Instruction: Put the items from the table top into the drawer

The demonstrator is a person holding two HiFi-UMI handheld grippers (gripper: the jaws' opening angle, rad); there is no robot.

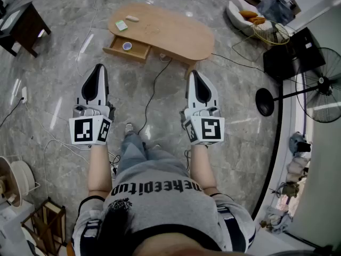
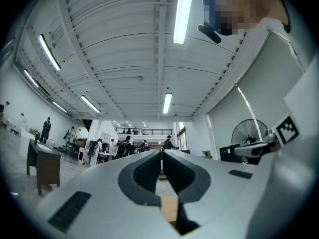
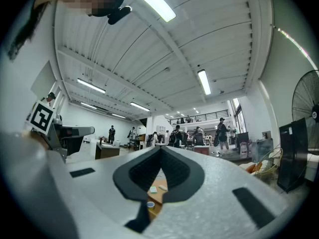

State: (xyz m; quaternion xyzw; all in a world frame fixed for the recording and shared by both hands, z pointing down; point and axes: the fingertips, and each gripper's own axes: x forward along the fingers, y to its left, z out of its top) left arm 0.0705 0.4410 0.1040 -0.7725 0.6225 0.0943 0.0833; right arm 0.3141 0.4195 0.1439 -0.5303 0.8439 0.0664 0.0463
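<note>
A light wooden oval table (image 1: 181, 33) stands some way ahead of me on the marble floor, its drawer (image 1: 139, 51) pulled open at the front left. On the top lie a small green flat item (image 1: 121, 25) and a pale oblong item (image 1: 132, 18). A round blue-and-white item (image 1: 127, 46) sits inside the drawer. My left gripper (image 1: 98, 67) and right gripper (image 1: 194, 73) are held side by side well short of the table, both shut and empty. Through the gap below the right gripper's (image 3: 160, 148) tips the green item (image 3: 153, 189) shows. The left gripper (image 2: 161, 152) points above the table.
A black cable (image 1: 154, 89) runs over the floor from the table toward my feet. A dark side table (image 1: 21, 25) stands at the far left. At the right are a standing fan (image 1: 319, 84), a black box (image 1: 287, 52) and a wire basket (image 1: 272, 33).
</note>
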